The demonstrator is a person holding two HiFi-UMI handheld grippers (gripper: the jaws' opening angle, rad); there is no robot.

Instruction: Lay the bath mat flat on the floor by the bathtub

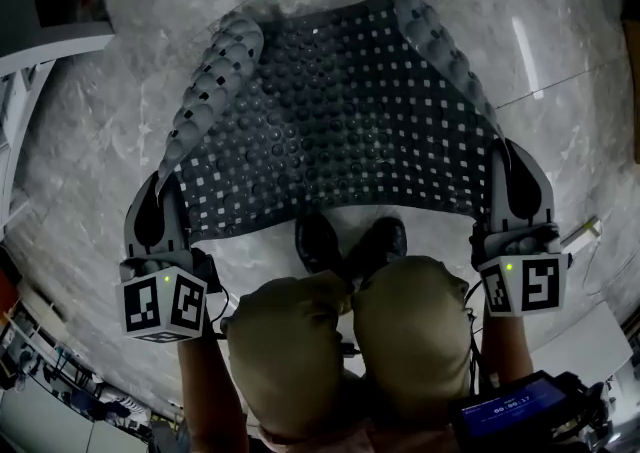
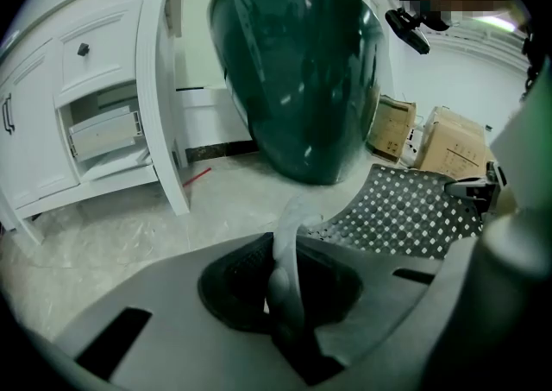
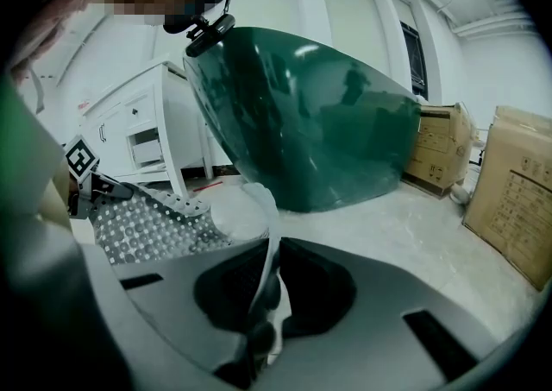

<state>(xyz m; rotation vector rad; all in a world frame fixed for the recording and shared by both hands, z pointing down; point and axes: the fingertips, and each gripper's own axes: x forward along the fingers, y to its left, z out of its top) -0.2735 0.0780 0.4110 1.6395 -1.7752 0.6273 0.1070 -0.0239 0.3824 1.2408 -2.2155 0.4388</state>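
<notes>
The grey bath mat (image 1: 335, 116), perforated and studded with suction cups, hangs spread between both grippers above the marble floor. Its two side edges curl upward. My left gripper (image 1: 165, 203) is shut on the mat's near left corner, and the pinched edge (image 2: 285, 268) runs between the jaws in the left gripper view. My right gripper (image 1: 508, 191) is shut on the near right corner, the mat's edge (image 3: 263, 281) clamped there too. The dark green bathtub (image 2: 297, 70) stands just ahead, also seen as the bathtub (image 3: 310, 113) in the right gripper view.
A white cabinet (image 2: 95, 104) with an open door stands left of the tub. Cardboard boxes (image 3: 509, 182) sit on the right. The person's knees (image 1: 345, 331) and shoes (image 1: 350, 241) are right behind the mat's near edge. A red pen (image 2: 197, 176) lies by the cabinet.
</notes>
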